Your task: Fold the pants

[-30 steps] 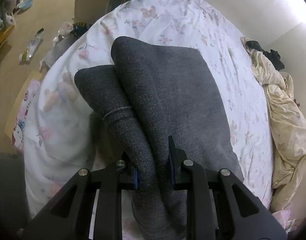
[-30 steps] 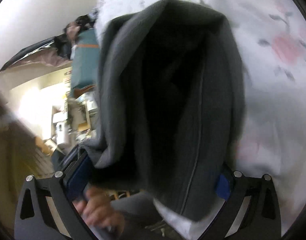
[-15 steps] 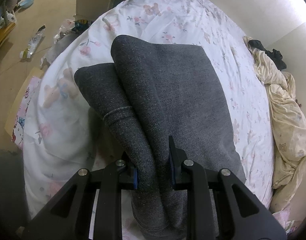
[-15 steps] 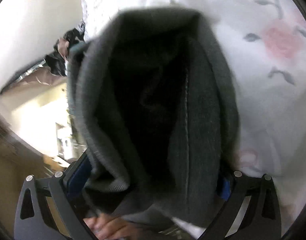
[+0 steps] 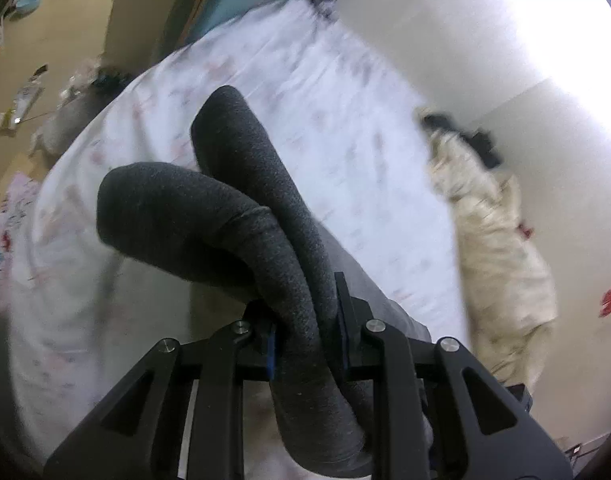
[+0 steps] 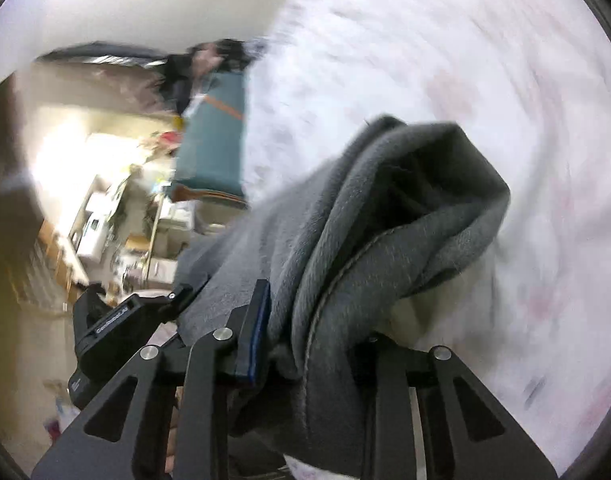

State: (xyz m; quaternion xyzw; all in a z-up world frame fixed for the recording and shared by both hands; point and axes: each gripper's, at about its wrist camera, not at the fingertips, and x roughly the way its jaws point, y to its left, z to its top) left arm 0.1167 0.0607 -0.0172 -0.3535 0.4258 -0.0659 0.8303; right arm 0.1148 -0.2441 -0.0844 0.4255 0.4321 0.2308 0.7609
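Observation:
The dark grey pants point(image 5: 241, 208) hang bunched above a bed with a white floral sheet point(image 5: 345, 132). My left gripper point(image 5: 307, 320) is shut on a thick fold of them, and two rolled ends curl up and away over the bed. In the right wrist view the pants point(image 6: 385, 216) drape in a heap over my right gripper point(image 6: 313, 328), whose jaws are closing on the cloth bunched between them. The left pad point(image 6: 257, 332) presses the fabric; the right pad is hidden under it.
A cream bedcover point(image 5: 501, 232) lies crumpled along the bed's right side by the wall. A teal headboard point(image 6: 213, 140) stands at the bed's far end. Cluttered floor point(image 5: 33, 92) and shelves point(image 6: 105, 216) lie to the left. Another black device point(image 6: 117, 320) sits beside my right gripper.
Both grippers have risen and lifted the pants off the bed. The right jaws, wide around the waistband before, have narrowed onto bunched fabric, and that view has rolled.

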